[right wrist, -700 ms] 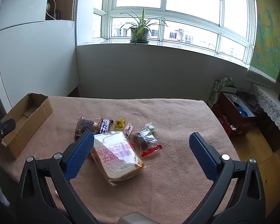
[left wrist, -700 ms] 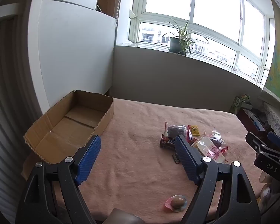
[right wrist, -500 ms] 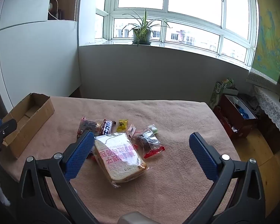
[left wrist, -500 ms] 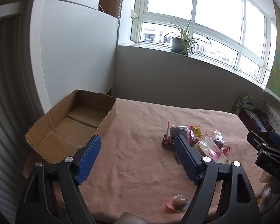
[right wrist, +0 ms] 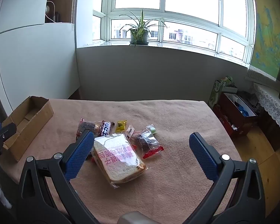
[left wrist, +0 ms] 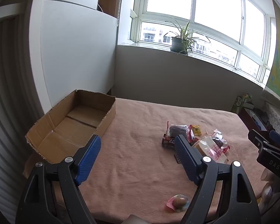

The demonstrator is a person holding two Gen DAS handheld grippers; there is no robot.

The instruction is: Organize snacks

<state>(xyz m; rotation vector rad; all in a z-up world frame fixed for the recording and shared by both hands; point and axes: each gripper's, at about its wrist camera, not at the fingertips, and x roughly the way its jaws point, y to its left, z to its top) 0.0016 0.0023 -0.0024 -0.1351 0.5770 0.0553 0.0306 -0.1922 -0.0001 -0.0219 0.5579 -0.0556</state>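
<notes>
Left gripper [left wrist: 136,155]: fingers spread wide with nothing between them, hovering above the table's near edge. It sits between box and snack pile, so it can likely serve either.

Right gripper [right wrist: 140,150]: fingers likewise spread and empty, raised over the near edge and aimed at the pile. I judge this an approach pose, no grasp begun.

Cardboard box [left wrist: 72,123]: open-topped and lying along the table's left edge with its far end near the far-left corner. No snacks show inside; it is probably the collecting place, kept well apart from the pile so drops are unobstructed.

Bread pack [right wrist: 118,156]: the largest item, flat near the table's middle, nearest the right gripper. Its left side sits just beside the right gripper's left finger, which makes it the likely first pick.

Dark snack bag [right wrist: 86,127], chocolate bar [right wrist: 105,127], yellow sachet [right wrist: 120,125]: 3 items in a loose row just behind the bread, toward the far edge.

Red-edged pouch [right wrist: 148,144]: touching the bread's right side, a small green-tinted wrapper just behind it.

Pink-wrapped sweet [left wrist: 178,202]: alone by the near edge, well apart from the pile; easily overlooked.

Table [right wrist: 177,115]: covered in a pink cloth, a soft surface under thin wrappers.

Progress: sorting seems not yet started.
</notes>
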